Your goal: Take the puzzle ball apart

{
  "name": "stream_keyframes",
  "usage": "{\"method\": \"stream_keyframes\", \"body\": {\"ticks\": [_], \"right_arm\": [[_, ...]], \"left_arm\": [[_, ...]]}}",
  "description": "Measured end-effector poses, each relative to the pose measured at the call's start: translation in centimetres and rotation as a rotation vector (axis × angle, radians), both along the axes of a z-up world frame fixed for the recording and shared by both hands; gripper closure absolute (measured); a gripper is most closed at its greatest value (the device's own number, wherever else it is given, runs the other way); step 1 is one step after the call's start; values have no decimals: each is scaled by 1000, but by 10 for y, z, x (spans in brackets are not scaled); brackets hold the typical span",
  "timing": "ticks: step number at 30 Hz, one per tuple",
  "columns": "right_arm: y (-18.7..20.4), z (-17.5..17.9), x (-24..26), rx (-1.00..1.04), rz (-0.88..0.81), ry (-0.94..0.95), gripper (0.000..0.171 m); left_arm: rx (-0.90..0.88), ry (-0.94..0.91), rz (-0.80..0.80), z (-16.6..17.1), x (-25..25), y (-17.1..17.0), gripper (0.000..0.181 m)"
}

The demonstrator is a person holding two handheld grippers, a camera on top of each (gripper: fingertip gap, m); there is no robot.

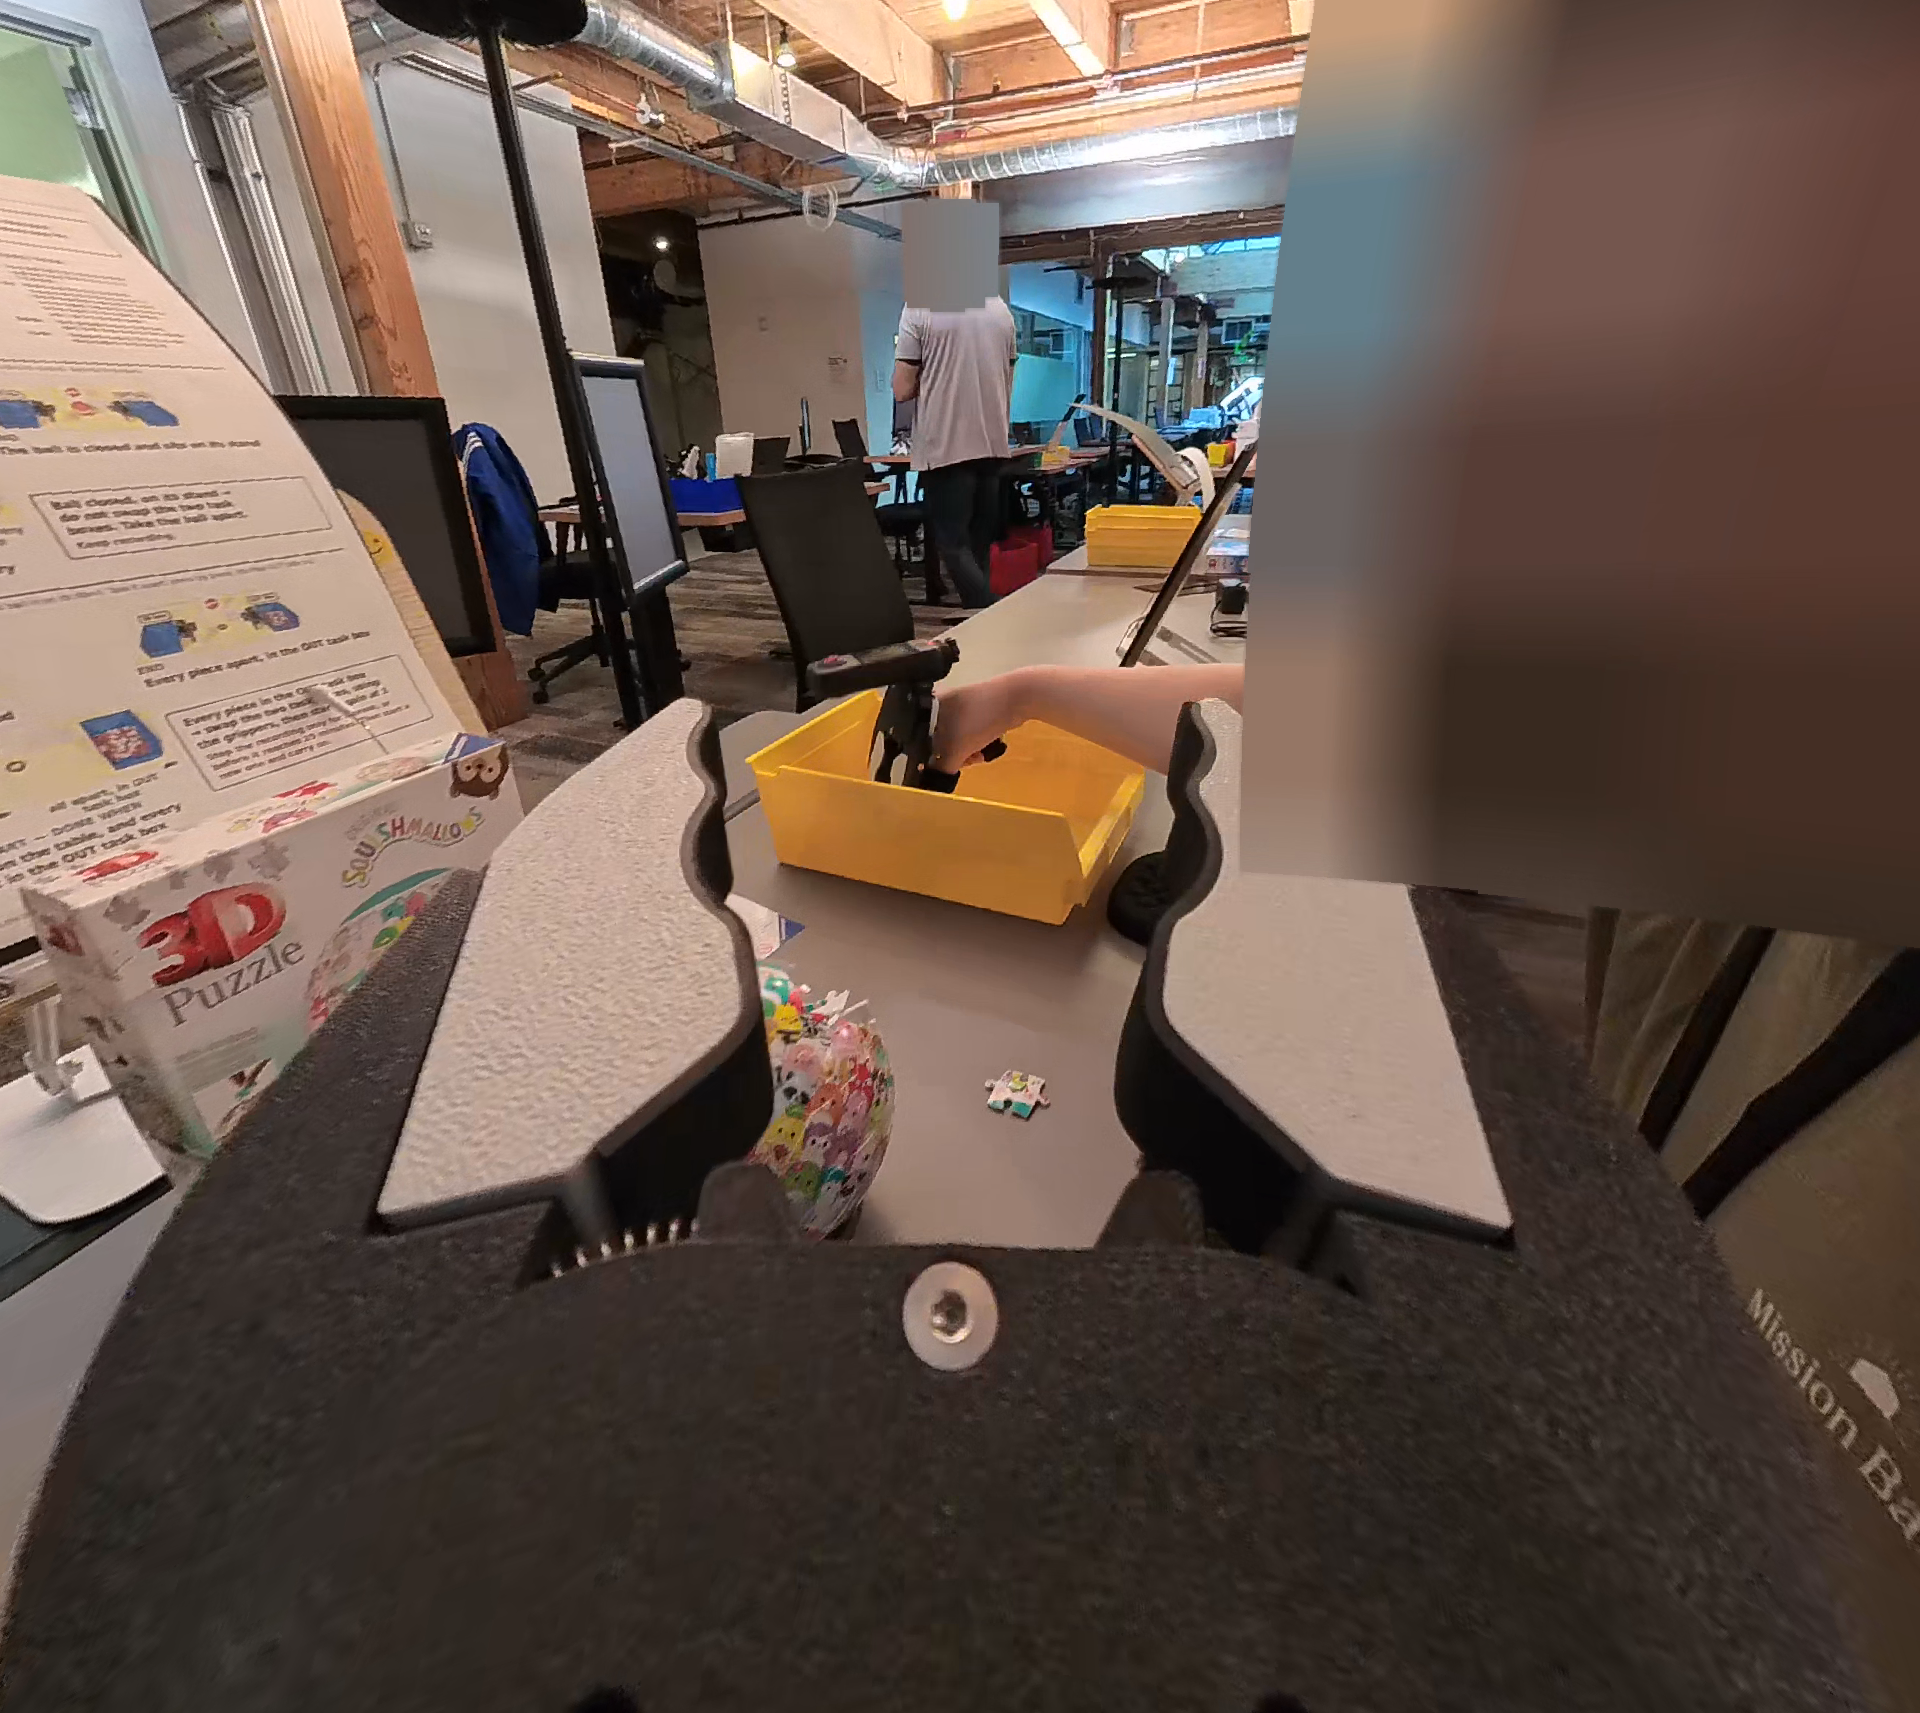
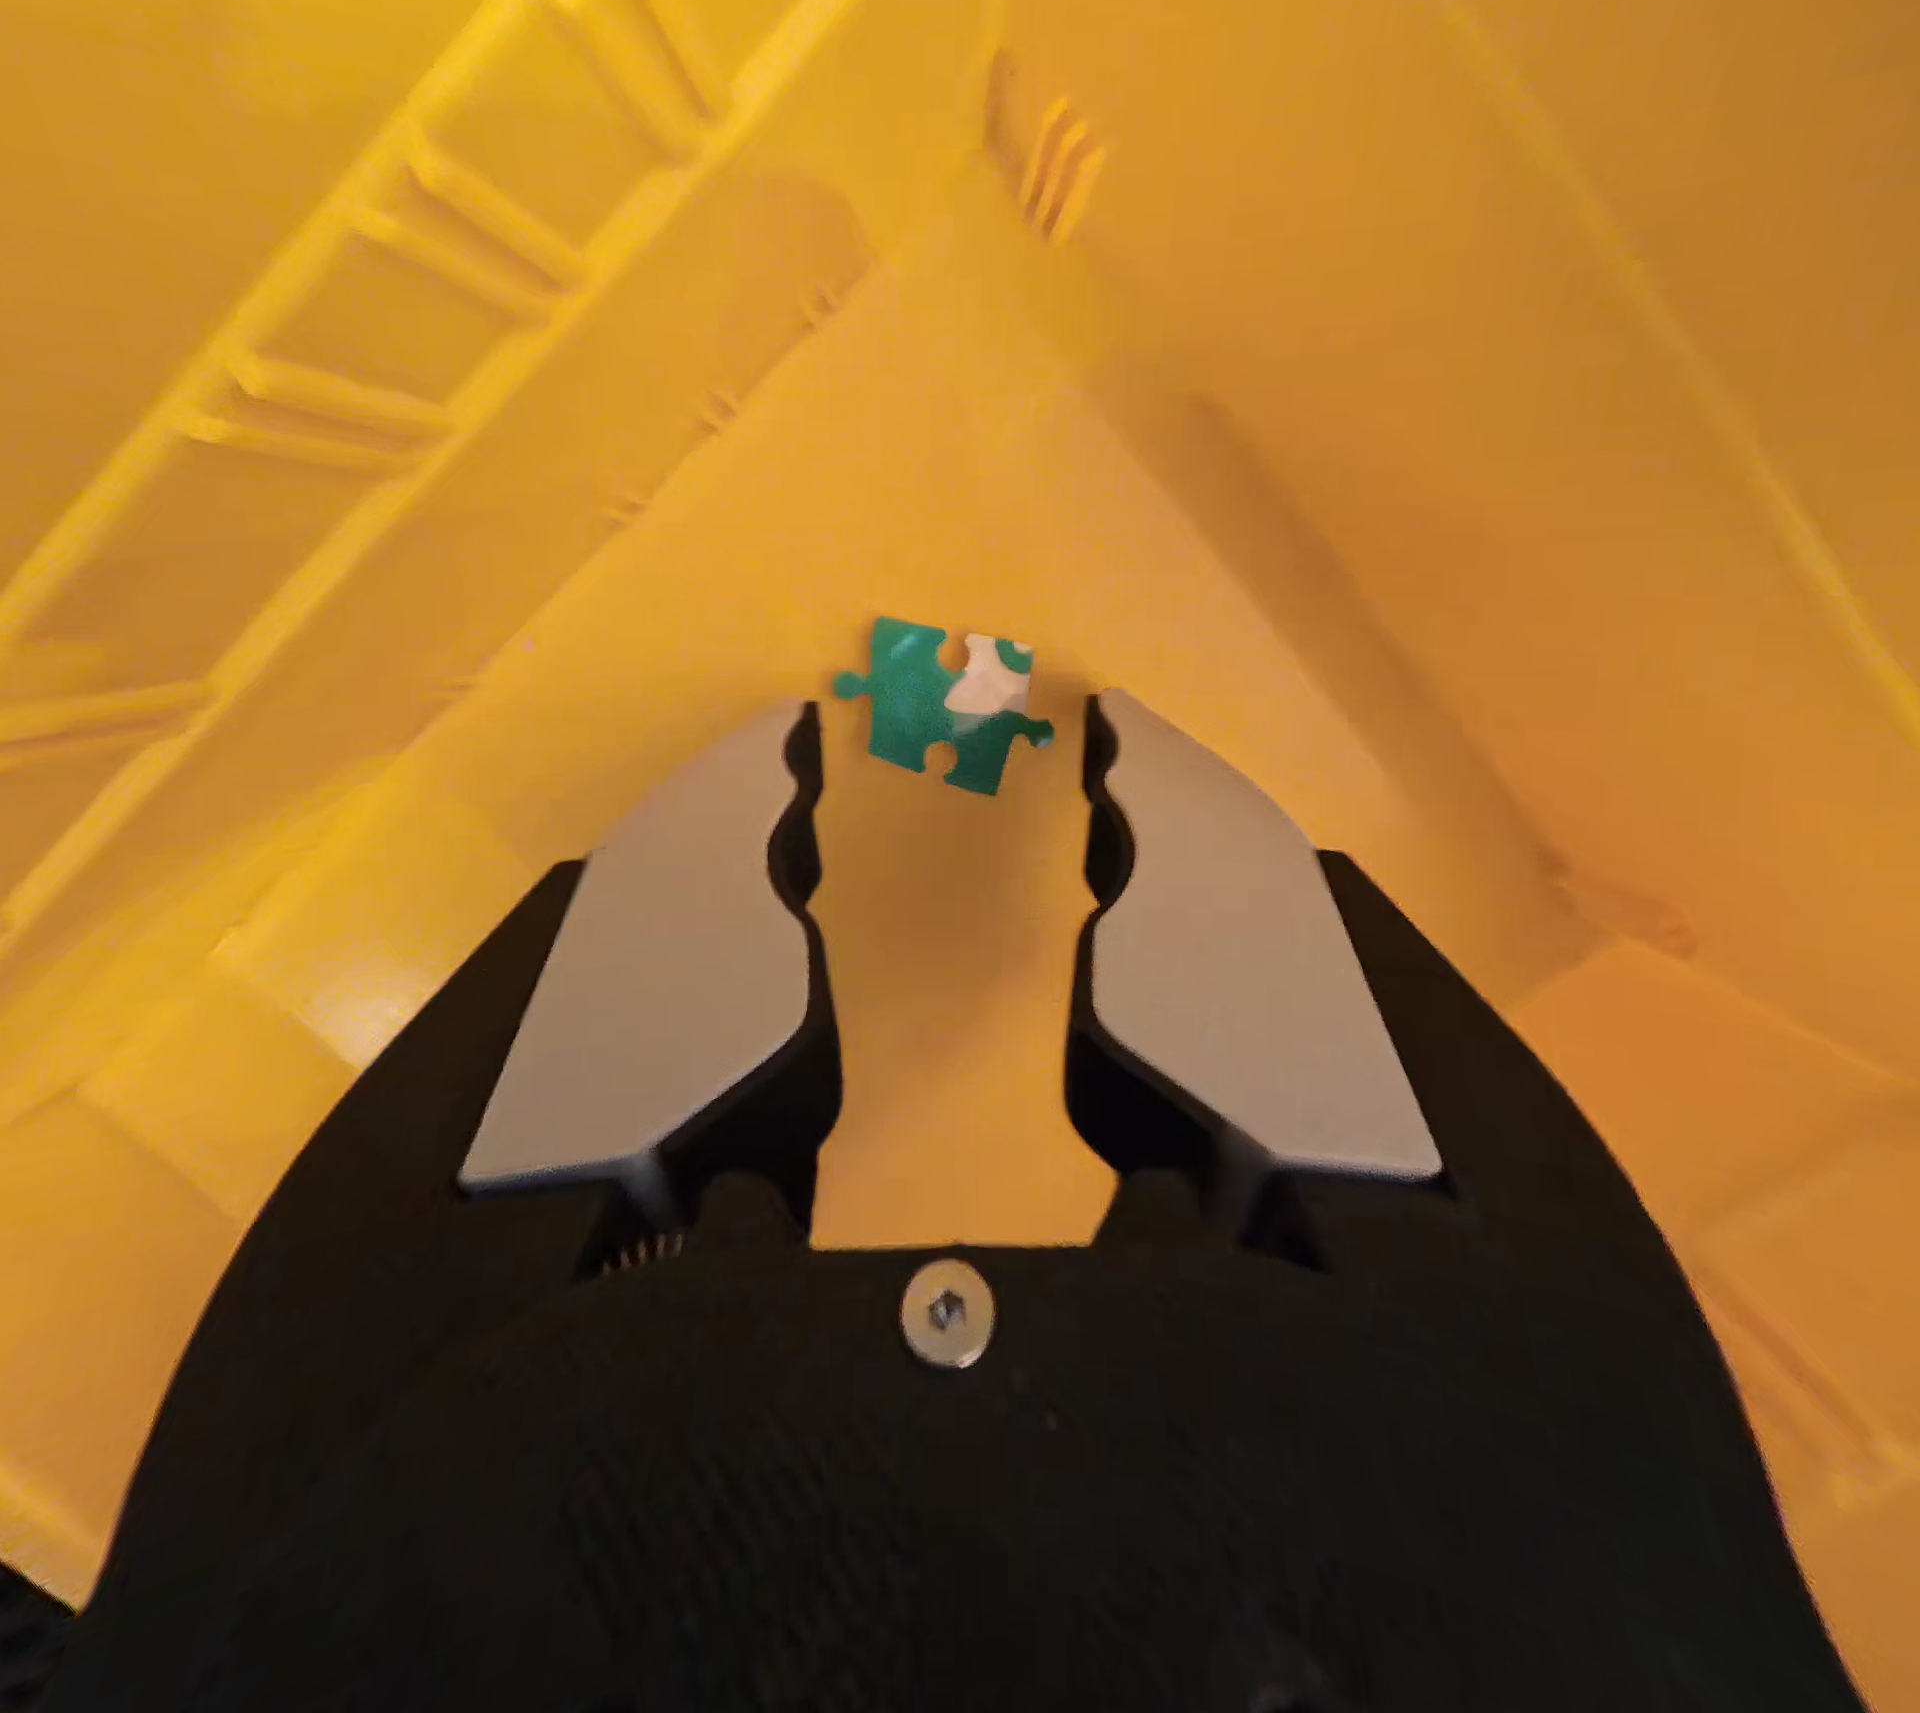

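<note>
The colourful puzzle ball [image 1: 831, 1113] sits on the grey table, partly hidden behind my left finger, with pieces off its top. A loose puzzle piece [image 1: 1016, 1092] lies on the table to its right. My left gripper [image 1: 945, 780] is open and empty above them. My right gripper [image 2: 948, 707] is open inside the yellow bin [image 2: 1351, 313]; a green and white puzzle piece [image 2: 940, 705] lies on the bin floor just beyond its fingertips. In the left wrist view the right gripper [image 1: 902, 733] reaches down into the yellow bin [image 1: 935, 842], held by a hand.
A puzzle box [image 1: 260, 936] and a printed instruction sheet [image 1: 156, 572] stand at the left. A black round object [image 1: 1143, 894] sits beside the bin. A black office chair [image 1: 831, 562] and a standing person [image 1: 956, 416] are beyond the table. There is about 60 cm between the tips of the two grippers.
</note>
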State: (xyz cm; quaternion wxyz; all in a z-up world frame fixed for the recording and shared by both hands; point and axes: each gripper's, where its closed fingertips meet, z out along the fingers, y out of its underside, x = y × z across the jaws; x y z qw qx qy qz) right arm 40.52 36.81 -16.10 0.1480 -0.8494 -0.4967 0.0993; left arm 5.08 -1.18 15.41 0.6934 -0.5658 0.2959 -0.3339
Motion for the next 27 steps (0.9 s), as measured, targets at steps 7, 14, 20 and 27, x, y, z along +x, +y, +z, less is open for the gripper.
{"method": "stream_keyframes", "body": {"ticks": [7, 14, 20, 27], "right_arm": [[-15, 123, 0, 362, -40, 279, 123], [-210, 186, -84, 509, 389, 597, 124], [-268, 63, -143, 329, 564, 374, 124], [-271, 27, -170, 216, 596, 306, 132]], "left_arm": [[56, 0, 46, 9, -10, 10, 100], [95, 31, 48, 4, 0, 31, 99], [92, -3, -15, -3, 18, 19, 100], [91, -3, -14, -4, 15, 0, 100]]}}
